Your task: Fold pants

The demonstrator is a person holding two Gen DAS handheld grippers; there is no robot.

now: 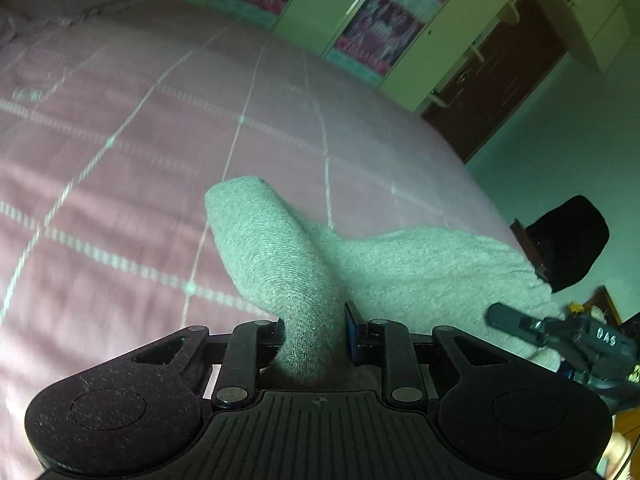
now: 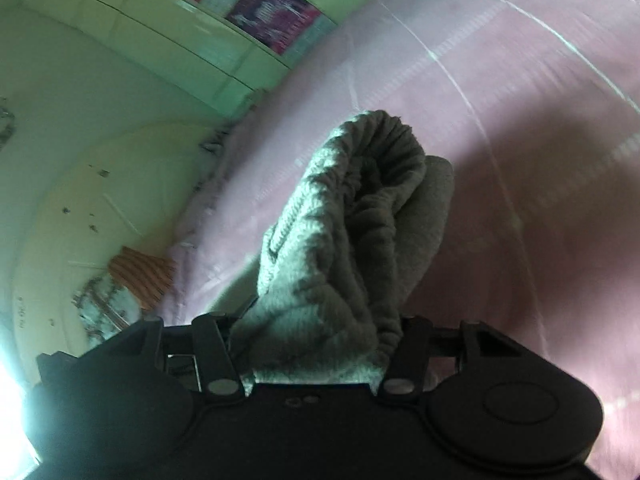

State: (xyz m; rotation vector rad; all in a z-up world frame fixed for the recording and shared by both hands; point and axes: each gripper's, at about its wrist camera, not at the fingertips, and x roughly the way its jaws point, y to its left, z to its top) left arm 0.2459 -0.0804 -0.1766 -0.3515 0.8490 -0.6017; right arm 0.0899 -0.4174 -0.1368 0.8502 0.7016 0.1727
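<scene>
The grey knit pants (image 1: 420,264) lie over the near right part of the pink checked bedspread (image 1: 120,160). My left gripper (image 1: 314,332) is shut on a rolled fold of the cloth, which rises up and left from the jaws. My right gripper (image 1: 504,318) shows at the right edge, against the pants' far side. In the right wrist view, my right gripper (image 2: 320,328) is shut on a thick bunch of the pants (image 2: 360,200) with a gathered elastic edge, lifted above the bedspread (image 2: 520,120). The fingertips of both grippers are hidden in the fabric.
Green wardrobe doors with pink posters (image 1: 360,20) stand beyond the bed, next to a brown door (image 1: 500,80). A black object (image 1: 568,240) sits off the bed's right edge. An orange striped cloth (image 2: 140,272) and clutter lie on the floor.
</scene>
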